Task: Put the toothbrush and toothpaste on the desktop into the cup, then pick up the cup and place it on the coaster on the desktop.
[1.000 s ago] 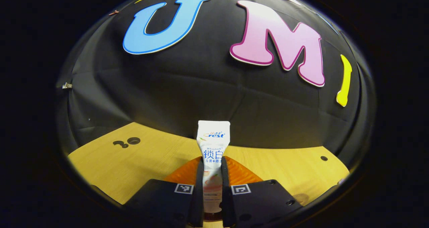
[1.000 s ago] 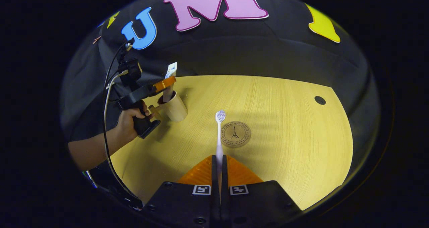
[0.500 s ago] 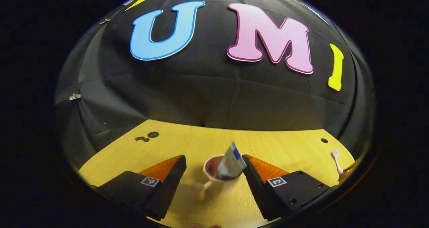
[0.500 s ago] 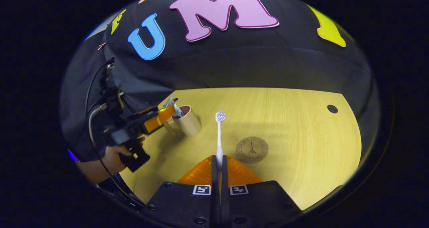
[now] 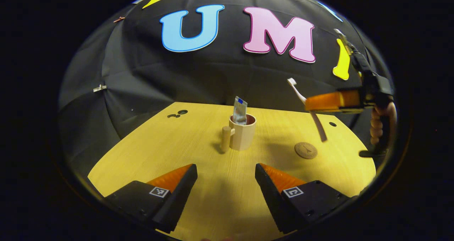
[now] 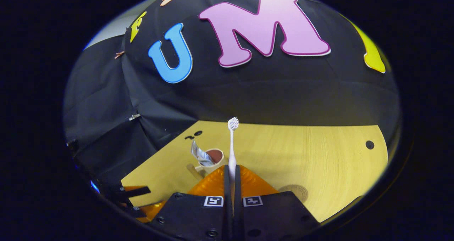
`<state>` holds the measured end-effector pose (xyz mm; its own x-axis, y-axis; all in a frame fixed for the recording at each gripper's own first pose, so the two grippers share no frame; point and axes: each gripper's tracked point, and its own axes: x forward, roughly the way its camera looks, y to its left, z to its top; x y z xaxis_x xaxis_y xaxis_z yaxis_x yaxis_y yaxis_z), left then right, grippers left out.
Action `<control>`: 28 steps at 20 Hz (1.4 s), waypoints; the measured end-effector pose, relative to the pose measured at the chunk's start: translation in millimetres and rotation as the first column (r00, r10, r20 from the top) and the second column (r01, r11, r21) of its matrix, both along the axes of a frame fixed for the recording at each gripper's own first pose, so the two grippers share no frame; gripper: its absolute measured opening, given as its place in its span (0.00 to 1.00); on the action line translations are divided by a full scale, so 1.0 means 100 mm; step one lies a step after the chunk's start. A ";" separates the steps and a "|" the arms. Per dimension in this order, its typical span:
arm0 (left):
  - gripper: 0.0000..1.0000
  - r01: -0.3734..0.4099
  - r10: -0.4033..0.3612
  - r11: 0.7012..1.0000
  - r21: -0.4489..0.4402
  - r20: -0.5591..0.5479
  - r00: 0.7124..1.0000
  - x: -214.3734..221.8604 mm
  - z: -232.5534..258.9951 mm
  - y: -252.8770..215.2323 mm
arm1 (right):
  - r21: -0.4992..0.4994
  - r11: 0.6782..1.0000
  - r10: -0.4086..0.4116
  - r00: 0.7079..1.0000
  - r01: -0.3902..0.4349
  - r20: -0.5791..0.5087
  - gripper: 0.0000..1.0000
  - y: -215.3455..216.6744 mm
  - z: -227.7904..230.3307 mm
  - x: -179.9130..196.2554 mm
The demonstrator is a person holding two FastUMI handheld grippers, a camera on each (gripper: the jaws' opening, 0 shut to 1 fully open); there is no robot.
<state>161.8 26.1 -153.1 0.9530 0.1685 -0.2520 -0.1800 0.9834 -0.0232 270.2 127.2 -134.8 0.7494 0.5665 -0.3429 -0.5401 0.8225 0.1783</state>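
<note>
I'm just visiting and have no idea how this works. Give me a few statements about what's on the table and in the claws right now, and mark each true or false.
1. The toothpaste stands in the cup. True.
2. The right claw is empty. False: it is shut on the toothbrush, bristles pointing away from the claw.
3. The left claw is open, holding nothing. True.
4. The cup sits on the coaster. False: the cup stands apart from it on the bare table.
5. The toothbrush is already in the cup. False: it is held above the table, in the claw.
</note>
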 end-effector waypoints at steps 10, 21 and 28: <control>0.99 -0.043 0.046 0.996 -0.080 0.037 0.998 -0.10 -0.06 0.16 | 0.126 0.991 -0.054 0.987 0.035 0.151 0.05 0.77 0.19 0.77; 0.98 -0.076 0.094 0.984 -0.164 0.102 0.990 0.09 -0.15 0.31 | 0.139 0.988 -0.092 0.982 0.069 0.163 0.06 1.12 -0.21 1.10; 0.98 -0.114 0.139 0.971 -0.208 0.108 0.984 0.11 -0.29 0.41 | 0.090 0.994 -0.086 0.972 0.068 0.217 0.07 1.21 -0.47 1.15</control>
